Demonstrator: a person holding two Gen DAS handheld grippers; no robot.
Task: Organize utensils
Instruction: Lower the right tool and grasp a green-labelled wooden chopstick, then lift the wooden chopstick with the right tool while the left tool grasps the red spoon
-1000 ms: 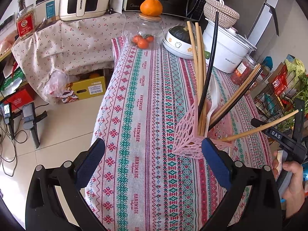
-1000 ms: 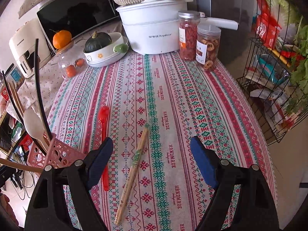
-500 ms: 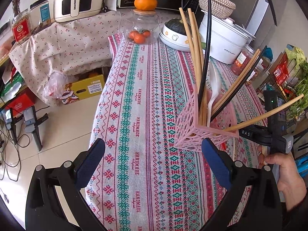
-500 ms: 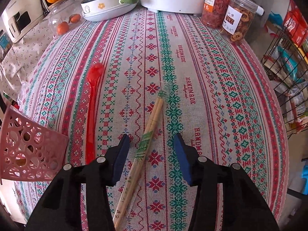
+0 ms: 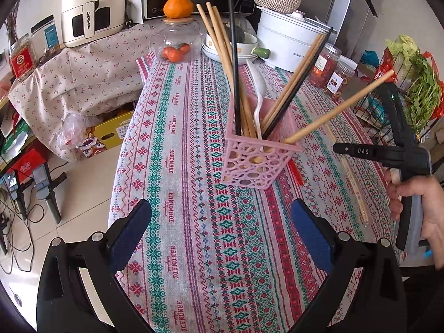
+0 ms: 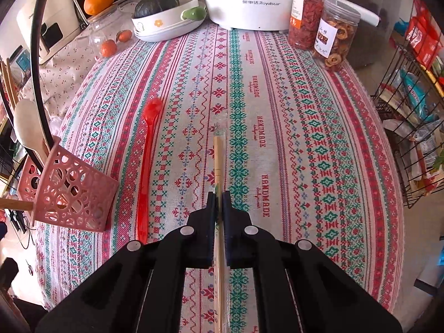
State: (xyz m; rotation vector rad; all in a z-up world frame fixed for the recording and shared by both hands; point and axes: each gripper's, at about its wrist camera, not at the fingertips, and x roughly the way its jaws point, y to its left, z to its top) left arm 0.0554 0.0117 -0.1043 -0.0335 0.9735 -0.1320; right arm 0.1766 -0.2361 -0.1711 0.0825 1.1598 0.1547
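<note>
we see our right tongs (image 6: 219, 202) closed on the wrapped chopsticks (image 6: 218, 155), which lie flat on the worktop (image 6: 305, 138) beside a red spoon (image 6: 145, 166). our left tongs (image 5: 222, 230) hang open and hold nothing. just beyond them stands the pink basket (image 5: 258, 163), holding wooden chopsticks (image 5: 219, 41), black chopsticks (image 5: 233, 55) and a white spoon (image 5: 256, 83). a glass jar (image 5: 177, 41) holds small oranges, with one orange (image 5: 178, 6) on its lid.
</note>
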